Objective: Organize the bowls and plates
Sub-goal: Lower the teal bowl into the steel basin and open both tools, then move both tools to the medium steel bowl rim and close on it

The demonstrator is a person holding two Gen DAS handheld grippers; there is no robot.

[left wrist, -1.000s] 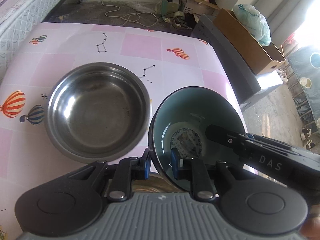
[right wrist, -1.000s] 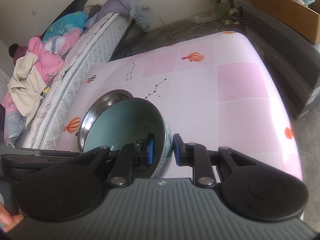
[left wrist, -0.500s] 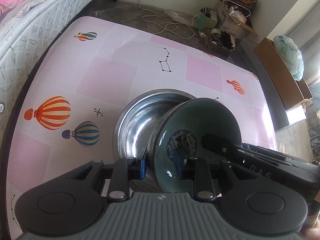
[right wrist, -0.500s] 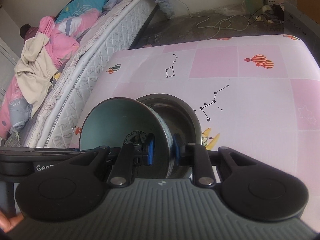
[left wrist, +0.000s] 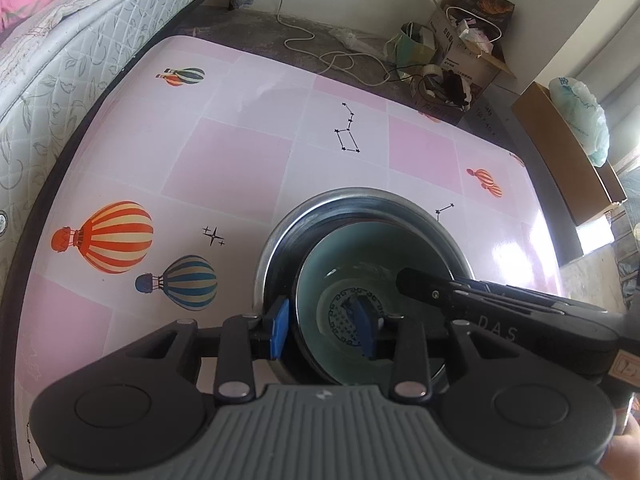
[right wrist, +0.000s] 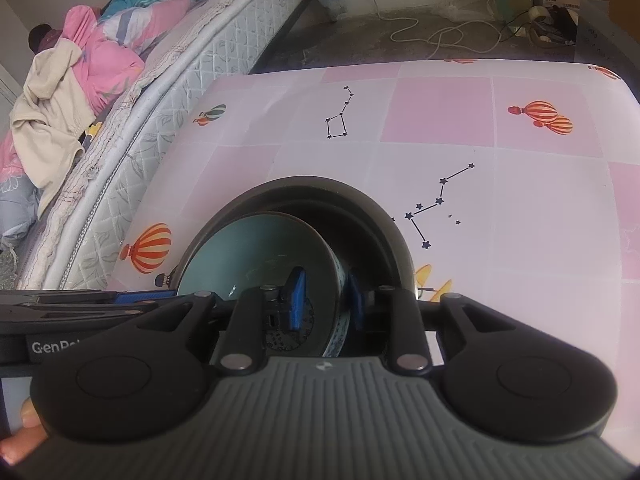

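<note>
Teal bowl (left wrist: 360, 280) now nested inside steel bowl (left wrist: 360, 208), mid-table, no longer carried alongside. Left gripper (left wrist: 324, 330) and right gripper (right wrist: 326, 300) jaws opening, rim between pads, grip loosening. Nesting step essentially done.

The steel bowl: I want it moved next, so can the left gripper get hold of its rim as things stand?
Probably not yet. The left gripper, its jaws opening, straddles the wall of the teal bowl, which sits inside the steel bowl. The steel rim itself lies bare, so it should be reachable after backing off.
</note>
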